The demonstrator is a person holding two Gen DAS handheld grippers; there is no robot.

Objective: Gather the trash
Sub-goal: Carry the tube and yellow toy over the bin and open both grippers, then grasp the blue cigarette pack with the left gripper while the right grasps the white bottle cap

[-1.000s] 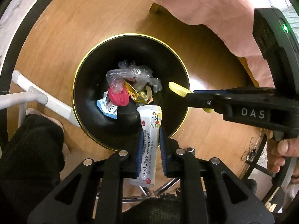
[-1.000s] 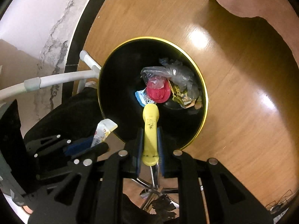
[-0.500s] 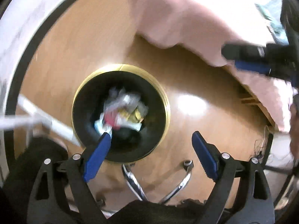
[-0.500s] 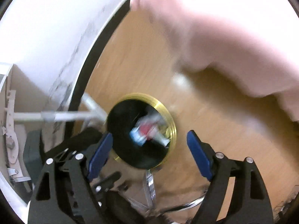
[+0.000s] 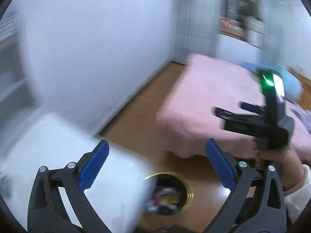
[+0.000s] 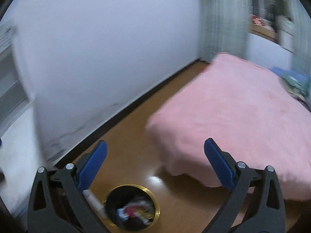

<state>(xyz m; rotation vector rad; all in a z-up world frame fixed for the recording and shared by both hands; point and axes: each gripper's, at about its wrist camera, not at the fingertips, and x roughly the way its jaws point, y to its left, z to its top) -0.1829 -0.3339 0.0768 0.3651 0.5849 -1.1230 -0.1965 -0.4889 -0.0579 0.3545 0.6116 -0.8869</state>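
The black trash bin with a gold rim (image 5: 189, 191) stands on the wooden floor, low in both views; it also shows in the right wrist view (image 6: 157, 206). Mixed trash (image 6: 134, 212) lies inside it, blurred. My left gripper (image 5: 155, 165) is open and empty, well above the bin. My right gripper (image 6: 154, 164) is open and empty, also high above it. The right gripper also shows in the left wrist view (image 5: 233, 114), raised over the bed with jaws apart.
A bed with a pink cover (image 6: 243, 116) fills the right side. A white wall (image 6: 107, 48) with a dark baseboard runs along the left. A white desk surface (image 5: 58, 165) is at lower left. A blue item (image 6: 291, 77) lies on the bed's far end.
Both grippers opened and dropped the sachet and the yellow piece into the bin. Both then rose and tilted up, so the bin now sits small and low in view.
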